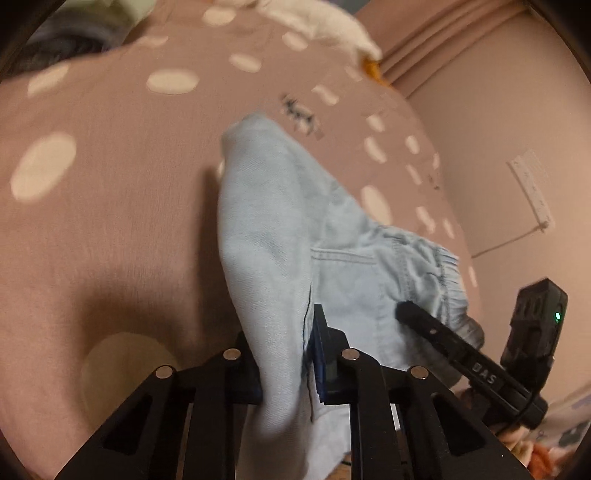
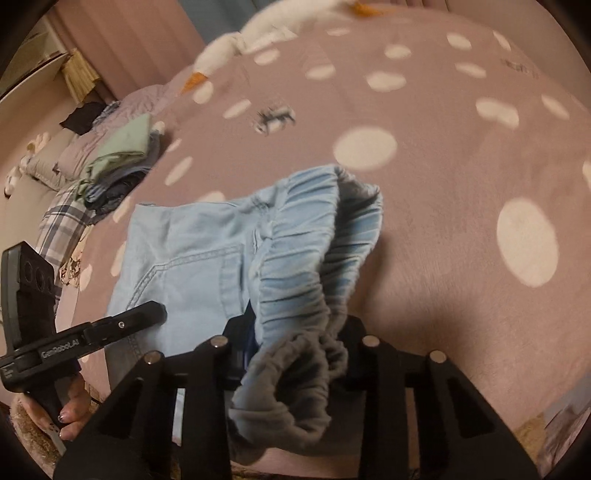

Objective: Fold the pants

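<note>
Light blue denim pants [image 1: 280,229] lie on a pink bedspread with white dots [image 1: 110,206]. My left gripper [image 1: 288,354] is shut on a fold of the leg fabric, which rises between its jaws. My right gripper [image 2: 295,354] is shut on the gathered elastic waistband [image 2: 306,251], which bunches up over the jaws. The back pocket [image 2: 192,280] faces up. The right gripper also shows in the left wrist view [image 1: 461,354], and the left gripper shows in the right wrist view [image 2: 92,332] with the hand that holds it.
A stack of folded clothes [image 2: 118,162] sits at the bed's left side, beside a plaid cloth [image 2: 62,225]. A white plush toy [image 2: 258,33] lies at the far end. A wall with a power strip [image 1: 532,188] stands beside the bed.
</note>
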